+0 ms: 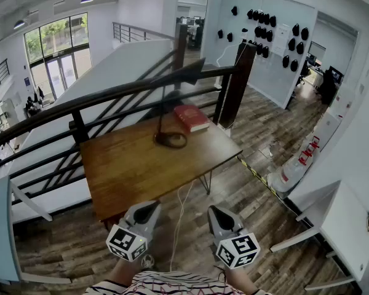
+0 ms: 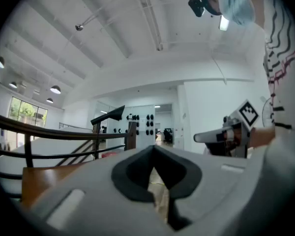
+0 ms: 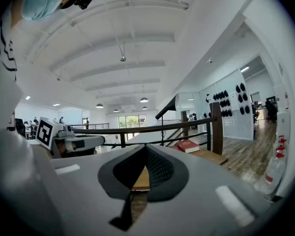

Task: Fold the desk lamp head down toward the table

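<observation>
Lamp [image 1: 162,112] by the table's [image 1: 129,171] far edge — head [image 1: 186,74] raised, its length pointing right; left gripper [image 1: 149,208] and right gripper [image 1: 218,212] fingers closed, empty.

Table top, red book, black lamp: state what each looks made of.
The brown rectangular table top looks like varnished wood: grain streaks, soft sheen. The red rectangular book: probably card or cloth cover, matt. The black desk lamp: matt black, metal or plastic, cannot tell which.
</observation>
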